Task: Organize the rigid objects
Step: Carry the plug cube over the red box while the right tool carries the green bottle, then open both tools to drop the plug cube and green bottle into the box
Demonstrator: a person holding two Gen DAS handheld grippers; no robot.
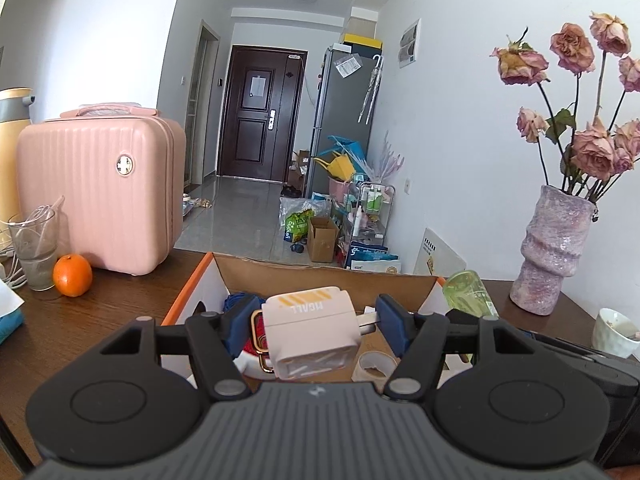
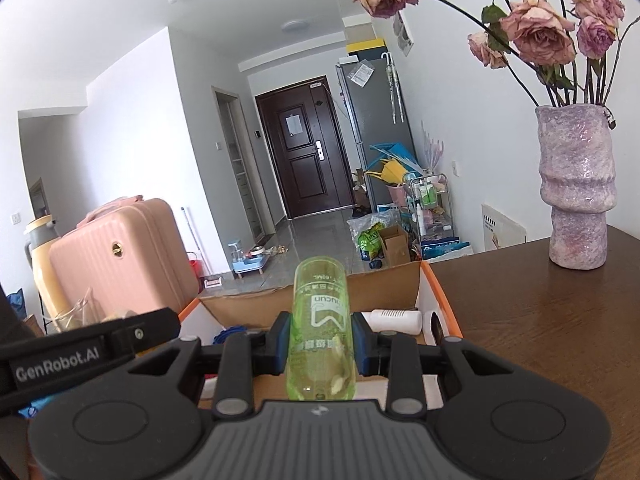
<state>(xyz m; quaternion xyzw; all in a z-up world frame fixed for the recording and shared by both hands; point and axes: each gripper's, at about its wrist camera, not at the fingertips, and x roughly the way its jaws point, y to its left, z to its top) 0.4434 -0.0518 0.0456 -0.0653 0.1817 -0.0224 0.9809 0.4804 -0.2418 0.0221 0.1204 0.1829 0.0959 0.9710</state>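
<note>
My left gripper point(image 1: 314, 322) is shut on a pale pink charger plug point(image 1: 310, 330) with yellow stripes, held over the open cardboard box point(image 1: 304, 270) with orange edges. Inside the box lie a blue item point(image 1: 234, 302), a red and gold item point(image 1: 256, 340) and a tape roll point(image 1: 374, 366). My right gripper point(image 2: 320, 346) is shut on a clear green bottle point(image 2: 320, 332), held over the same box point(image 2: 312, 298); the bottle also shows in the left wrist view point(image 1: 468, 292). A white cylinder point(image 2: 396, 320) lies in the box's far right corner.
On the brown table stand a pink case point(image 1: 100, 192), an orange point(image 1: 72, 276), a glass point(image 1: 36, 252), a purple vase with dried roses point(image 1: 552, 248) and a white cup point(image 1: 616, 332). The vase stands right of the box in the right wrist view point(image 2: 576, 188). The left gripper's body point(image 2: 80, 352) is at left.
</note>
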